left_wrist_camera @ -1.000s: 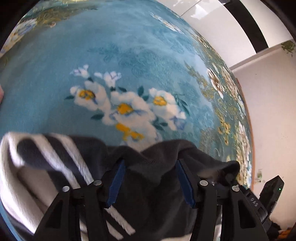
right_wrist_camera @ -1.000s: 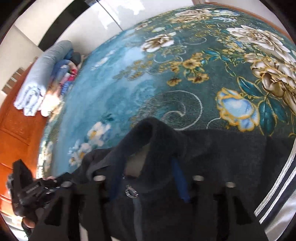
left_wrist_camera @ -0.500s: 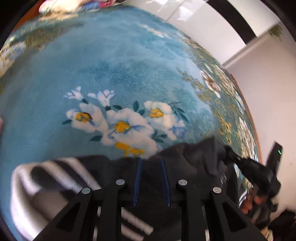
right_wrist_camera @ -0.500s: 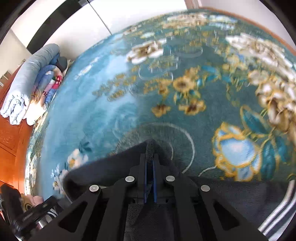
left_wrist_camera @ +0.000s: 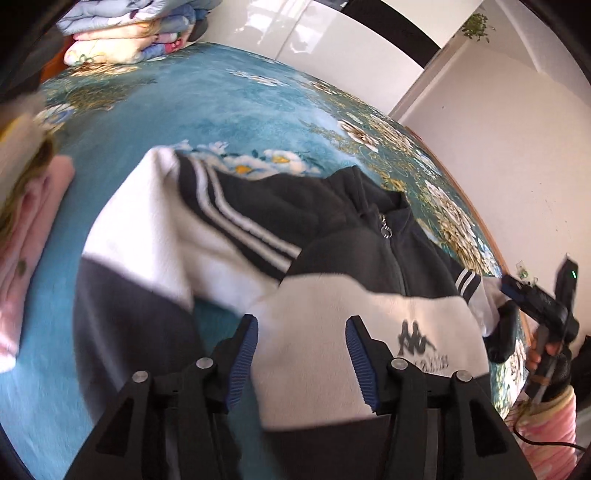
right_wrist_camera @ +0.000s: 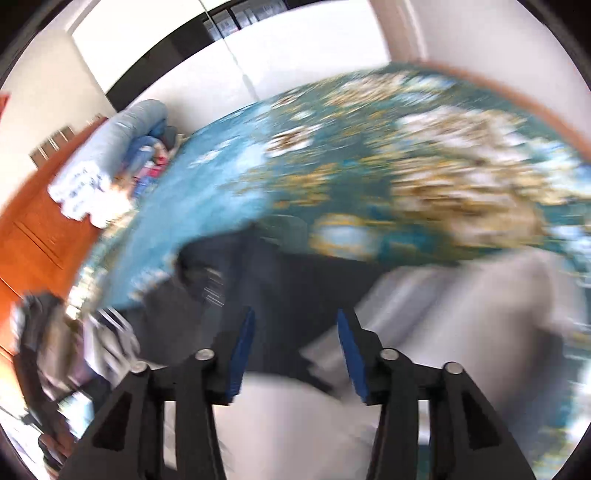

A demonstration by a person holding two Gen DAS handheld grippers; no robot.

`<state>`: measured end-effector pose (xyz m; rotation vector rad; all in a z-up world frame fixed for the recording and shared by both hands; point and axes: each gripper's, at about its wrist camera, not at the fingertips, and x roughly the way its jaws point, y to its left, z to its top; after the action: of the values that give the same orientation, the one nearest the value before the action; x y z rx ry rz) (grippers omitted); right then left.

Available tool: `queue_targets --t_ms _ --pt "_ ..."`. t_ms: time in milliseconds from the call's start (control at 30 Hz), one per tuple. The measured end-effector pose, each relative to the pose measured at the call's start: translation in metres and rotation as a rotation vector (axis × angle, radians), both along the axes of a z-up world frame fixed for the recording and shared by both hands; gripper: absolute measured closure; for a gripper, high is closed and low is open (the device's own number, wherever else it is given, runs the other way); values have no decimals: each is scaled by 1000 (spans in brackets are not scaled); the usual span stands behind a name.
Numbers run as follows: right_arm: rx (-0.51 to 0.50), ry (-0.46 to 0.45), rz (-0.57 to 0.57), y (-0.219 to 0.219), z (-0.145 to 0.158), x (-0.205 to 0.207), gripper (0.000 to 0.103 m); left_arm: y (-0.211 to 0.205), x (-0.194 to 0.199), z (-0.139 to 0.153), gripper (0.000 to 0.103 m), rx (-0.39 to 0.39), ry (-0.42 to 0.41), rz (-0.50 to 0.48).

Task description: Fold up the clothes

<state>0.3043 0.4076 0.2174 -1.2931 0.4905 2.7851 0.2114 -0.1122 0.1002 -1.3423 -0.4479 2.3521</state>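
- Left tongs [left_wrist_camera: 301,354] spread apart, hovering over the jacket [left_wrist_camera: 258,236]
- Right tongs [right_wrist_camera: 295,347] also released, gripping nothing
- Jacket lies near the bed's [left_wrist_camera: 207,99] foot edge

Daylight flooding both views, room bright. Glare bleaching glossy white wall panels [left_wrist_camera: 295,33]. Left wrist view mostly sharp, slight smear along white fleece of jacket [left_wrist_camera: 155,236]. Right wrist view streaking heavily with motion blur, floral bedspread [right_wrist_camera: 424,177] pattern dissolving. Fisheye bending edges, dark vignette ringing corners.
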Motion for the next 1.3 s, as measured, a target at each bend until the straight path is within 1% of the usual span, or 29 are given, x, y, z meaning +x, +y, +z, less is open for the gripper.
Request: queue_targets --t_ms 67,133,167,233,333,467,533,567,600,633,667,767,833,900,967,1067,1133,1200,1233,1300 --pt "89 -11 -38 21 4 43 38 -3 7 -1 48 -3 -7 18" --pt "129 -33 -56 34 -3 75 36 -2 13 -1 47 -8 -12 27" --pt "139 -43 -61 39 -8 89 31 -1 15 0 47 -10 -14 27" --pt "138 -45 -51 39 -20 106 29 6 19 6 47 6 -17 12" --pt "186 -49 -61 30 -39 111 29 15 26 18 46 13 -4 -18" --pt "197 -62 -75 31 -66 107 30 25 36 34 43 -12 33 -38" --pt "183 -56 -109 40 -65 103 48 26 38 37 43 -26 37 -33" --pt "165 -47 -130 47 -63 103 68 26 38 37 43 -32 36 -27" --pt "134 -32 -153 58 -58 104 74 26 38 37 43 -36 32 -20" --pt "96 -11 -177 72 -50 104 76 26 38 36 43 -39 27 -14" --pt "80 7 -198 86 -41 104 78 26 37 34 43 -40 23 -9" --pt "122 51 -280 126 -10 101 80 28 30 29 43 -46 16 3" --pt "131 73 -348 158 9 97 84 31 25 25 43 -48 8 12" --pt "140 77 -429 192 17 91 86 33 20 21 43 -45 -4 17" --pt "135 63 -509 224 13 86 87 36 16 18 43 -54 -16 22" --pt "82 -1 -590 256 -18 78 87 36 11 13 43 -70 -33 35" --pt "64 -61 -620 270 -43 74 87 32 8 11 43 -67 -41 45" --pt "21 -71 -622 273 -60 78 84 28 7 10 43 -60 -50 57" --pt "9 -65 -618 273 -62 81 84 27 8 10 43 -52 -54 58" --pt "19 -51 -616 268 -54 89 63 23 10 10 43 -36 -61 58"
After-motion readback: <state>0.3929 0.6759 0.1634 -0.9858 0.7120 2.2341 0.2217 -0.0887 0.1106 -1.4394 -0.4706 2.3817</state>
